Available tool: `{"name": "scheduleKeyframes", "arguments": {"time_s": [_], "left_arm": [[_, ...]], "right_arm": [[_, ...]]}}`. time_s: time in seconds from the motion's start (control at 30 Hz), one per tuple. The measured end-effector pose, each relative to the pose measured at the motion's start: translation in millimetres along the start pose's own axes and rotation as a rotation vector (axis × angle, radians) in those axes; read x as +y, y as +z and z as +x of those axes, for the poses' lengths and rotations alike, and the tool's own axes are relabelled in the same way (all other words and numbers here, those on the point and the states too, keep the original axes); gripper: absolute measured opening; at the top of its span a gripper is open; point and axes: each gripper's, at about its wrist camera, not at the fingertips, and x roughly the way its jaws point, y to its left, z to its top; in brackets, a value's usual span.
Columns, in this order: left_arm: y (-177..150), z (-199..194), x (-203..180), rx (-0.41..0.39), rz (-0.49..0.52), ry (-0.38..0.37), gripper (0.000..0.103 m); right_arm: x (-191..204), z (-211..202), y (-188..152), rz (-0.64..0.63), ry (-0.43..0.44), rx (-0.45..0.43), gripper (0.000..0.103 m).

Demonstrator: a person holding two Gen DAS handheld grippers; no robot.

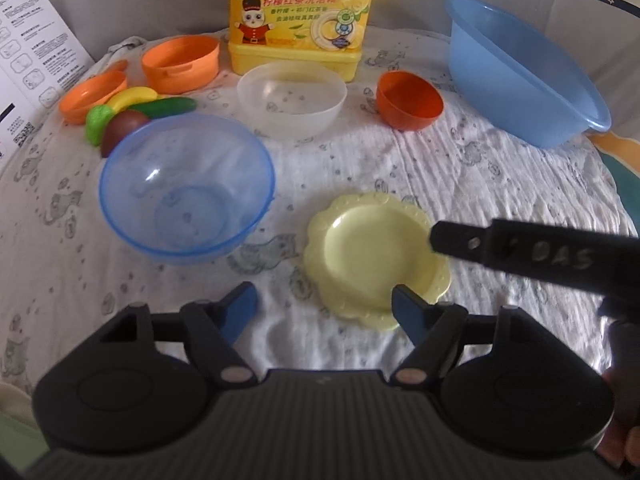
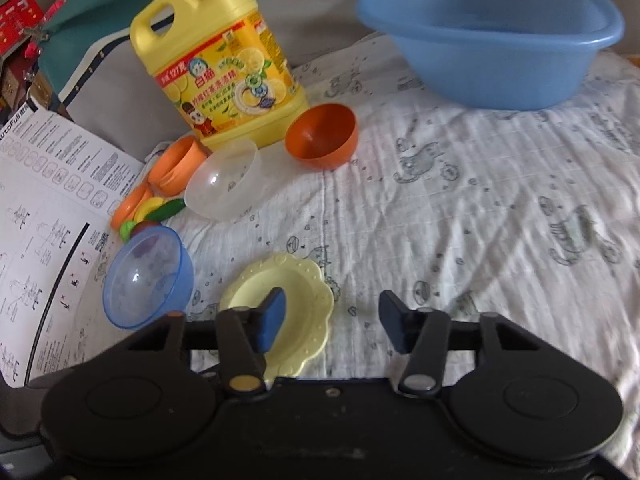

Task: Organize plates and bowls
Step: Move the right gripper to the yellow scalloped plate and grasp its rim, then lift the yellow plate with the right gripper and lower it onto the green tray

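Observation:
A pale yellow scalloped plate (image 1: pixel 376 256) lies on the cloth; it also shows in the right wrist view (image 2: pixel 296 304). My left gripper (image 1: pixel 324 312) is open, its right pad over the plate's near rim. My right gripper (image 2: pixel 332 320) is open, its left pad over the plate; one of its fingers (image 1: pixel 520 248) reaches the plate's right rim. A clear blue bowl (image 1: pixel 186 188) (image 2: pixel 148 276) sits left of the plate. A clear white bowl (image 1: pixel 292 98) (image 2: pixel 224 184) and a small orange bowl (image 1: pixel 410 100) (image 2: pixel 322 136) stand behind.
A big blue basin (image 1: pixel 524 72) (image 2: pixel 488 32) stands at the back right. A yellow detergent jug (image 1: pixel 300 16) (image 2: pixel 224 68) stands at the back. Orange containers (image 1: pixel 180 64) and toy fruit (image 1: pixel 136 114) lie at the left. A printed sheet (image 2: pixel 44 216) lies on the far left.

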Motion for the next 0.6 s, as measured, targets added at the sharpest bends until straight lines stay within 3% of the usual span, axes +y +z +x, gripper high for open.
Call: {"name": "scheduleKeyframes", "arguments": {"time_s": [0.13,0.3,0.6], "left_arm": [[4,3,-3,-0.011,0.003,-0.026,0.064],[5,3,-3,-0.024,0.008,-0.05,0.036],[3,4,-5,-0.031,0.03,-0.046,0.034]], "right_arm": [[2,11,2,-0.018,0.007,-0.001,0.043],[5,17,1,-0.035,0.022,-0.015,0.041],[9,14,-8,-0.07,0.01,-0.03,0.03]]}}
